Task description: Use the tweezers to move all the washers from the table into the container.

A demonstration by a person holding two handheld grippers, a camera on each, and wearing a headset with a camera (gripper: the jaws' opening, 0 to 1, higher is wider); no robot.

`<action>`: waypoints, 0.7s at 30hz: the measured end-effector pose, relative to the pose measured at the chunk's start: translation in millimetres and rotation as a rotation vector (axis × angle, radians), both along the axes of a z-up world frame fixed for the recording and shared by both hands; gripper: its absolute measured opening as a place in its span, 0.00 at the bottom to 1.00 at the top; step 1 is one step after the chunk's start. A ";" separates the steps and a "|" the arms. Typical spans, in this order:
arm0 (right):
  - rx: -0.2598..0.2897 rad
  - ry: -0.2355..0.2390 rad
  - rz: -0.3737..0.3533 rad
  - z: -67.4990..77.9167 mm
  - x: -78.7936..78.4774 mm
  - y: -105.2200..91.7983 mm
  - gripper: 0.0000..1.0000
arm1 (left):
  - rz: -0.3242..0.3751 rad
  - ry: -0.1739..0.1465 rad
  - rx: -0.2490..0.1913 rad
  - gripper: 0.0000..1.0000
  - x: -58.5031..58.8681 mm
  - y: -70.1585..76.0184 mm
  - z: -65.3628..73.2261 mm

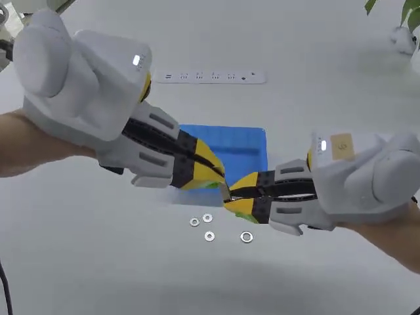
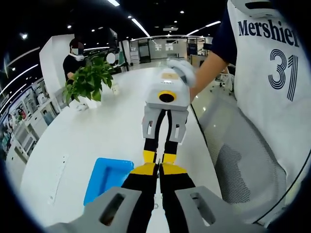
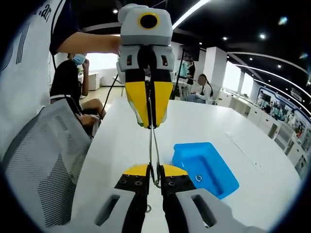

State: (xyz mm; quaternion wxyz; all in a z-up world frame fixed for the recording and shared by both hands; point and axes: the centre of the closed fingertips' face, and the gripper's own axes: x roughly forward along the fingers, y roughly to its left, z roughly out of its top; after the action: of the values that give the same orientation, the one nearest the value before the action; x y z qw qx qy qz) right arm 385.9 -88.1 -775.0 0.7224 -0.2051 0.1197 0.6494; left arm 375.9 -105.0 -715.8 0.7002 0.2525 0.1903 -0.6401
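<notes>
Tweezers [image 3: 152, 148]: thin steel pair, spanning between the two grippers just beside the container [image 3: 214, 170]. Their ends are lost between the yellow pads. Left gripper [image 3: 150, 125] is clamped on one end, right gripper [image 3: 154, 172] clamped on the other. In the head view the jaws cover nearly all of the tweezers and the container's near edge. Four washers [image 1: 209, 236] lie on the table [image 1: 98, 262] near that edge. One washer [image 3: 198, 178] lies inside the container.

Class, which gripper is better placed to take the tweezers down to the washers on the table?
Probably right: the right gripper sits nearest the washers, while the left gripper lies over the blue container. Both grip the tweezers.
</notes>
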 end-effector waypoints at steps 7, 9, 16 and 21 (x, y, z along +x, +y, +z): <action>0.006 -0.046 -0.005 16.7 25.8 4.8 0.10 | -0.025 -0.054 0.018 0.06 21.9 3.2 15.7; 0.008 -0.057 -0.004 19.7 33.8 6.6 0.10 | -0.035 -0.070 0.028 0.06 28.7 4.1 18.3; 0.007 -0.079 -0.017 20.2 60.0 11.2 0.10 | -0.035 -0.079 0.034 0.06 55.4 7.3 18.2; 0.004 -0.058 -0.027 10.9 79.1 10.8 0.10 | -0.032 -0.066 0.040 0.06 75.3 6.2 8.7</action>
State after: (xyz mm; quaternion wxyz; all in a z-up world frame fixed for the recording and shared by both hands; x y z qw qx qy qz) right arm 464.9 -77.4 -764.1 0.7348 -0.2210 0.1003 0.6334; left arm 451.2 -98.8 -707.2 0.6905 0.2905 0.1757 -0.6387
